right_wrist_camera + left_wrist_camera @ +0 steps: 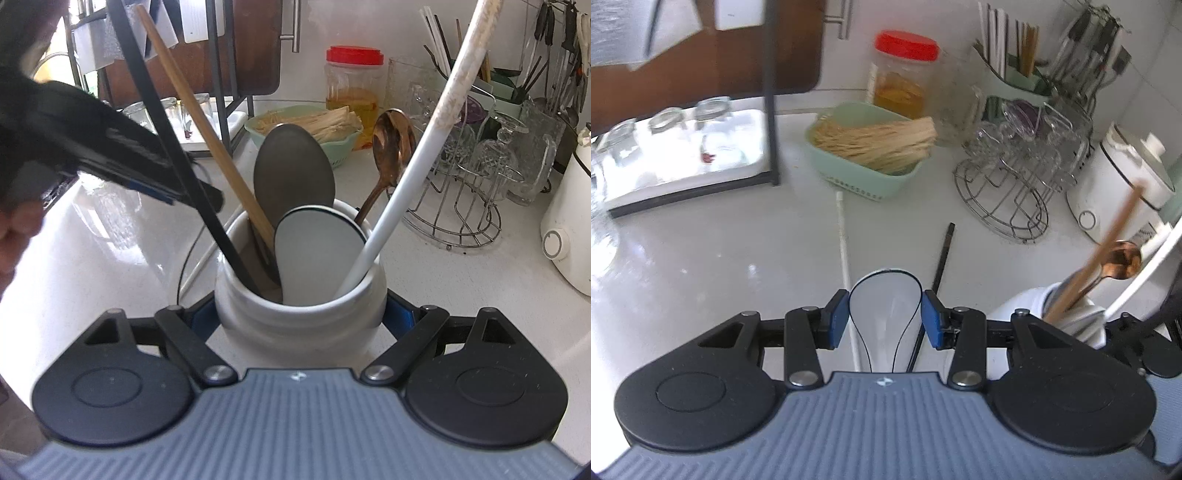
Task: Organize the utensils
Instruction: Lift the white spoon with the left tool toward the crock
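The right gripper [301,321] is clamped around the white jar [301,306], steadying it on the surface [92,266]; the jar already holds a wooden chopstick [207,129], a black chopstick [173,158], a white chopstick [417,158], a copper spoon [391,144], a dark spoon [291,170] and a pale spoon [317,254]. The left gripper [885,317] sits half open with a clear, dark-rimmed spoon [885,310] between its blue pads [837,319]; whether they press on it I cannot tell. A white chopstick [844,251] and a black one [943,254] lie loose on the surface. The risk: a loosely held spoon could slip out or strike the crowded handles, and a knock on the tall white chopstick could tip the jar if the right grip loosens.
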The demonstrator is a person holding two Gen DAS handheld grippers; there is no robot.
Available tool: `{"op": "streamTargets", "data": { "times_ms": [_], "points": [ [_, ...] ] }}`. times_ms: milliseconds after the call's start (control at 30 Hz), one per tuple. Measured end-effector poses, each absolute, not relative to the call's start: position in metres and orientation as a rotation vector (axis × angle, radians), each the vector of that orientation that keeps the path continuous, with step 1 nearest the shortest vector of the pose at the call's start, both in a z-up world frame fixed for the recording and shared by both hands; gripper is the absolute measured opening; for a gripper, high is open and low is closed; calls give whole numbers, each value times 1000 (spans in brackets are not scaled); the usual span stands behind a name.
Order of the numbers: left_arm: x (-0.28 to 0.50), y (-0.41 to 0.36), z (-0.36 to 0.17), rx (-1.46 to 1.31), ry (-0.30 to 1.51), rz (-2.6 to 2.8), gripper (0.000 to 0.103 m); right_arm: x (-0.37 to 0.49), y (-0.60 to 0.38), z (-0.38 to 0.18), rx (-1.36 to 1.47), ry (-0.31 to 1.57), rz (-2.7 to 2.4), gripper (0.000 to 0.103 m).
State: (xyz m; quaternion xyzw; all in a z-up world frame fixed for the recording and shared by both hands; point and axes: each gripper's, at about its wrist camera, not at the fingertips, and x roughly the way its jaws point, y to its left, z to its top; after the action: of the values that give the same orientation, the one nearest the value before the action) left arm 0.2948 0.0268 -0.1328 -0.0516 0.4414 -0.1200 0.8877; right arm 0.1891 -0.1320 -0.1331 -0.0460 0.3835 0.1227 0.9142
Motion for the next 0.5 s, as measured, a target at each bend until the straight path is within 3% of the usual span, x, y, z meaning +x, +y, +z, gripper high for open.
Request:
{"op": "streamTargets", "data": {
  "times_ms": [500],
  "points": [
    [248,36,-110,-130,862,-162,48,192,-129,-136,-110,763,292,91]
  ]
}}
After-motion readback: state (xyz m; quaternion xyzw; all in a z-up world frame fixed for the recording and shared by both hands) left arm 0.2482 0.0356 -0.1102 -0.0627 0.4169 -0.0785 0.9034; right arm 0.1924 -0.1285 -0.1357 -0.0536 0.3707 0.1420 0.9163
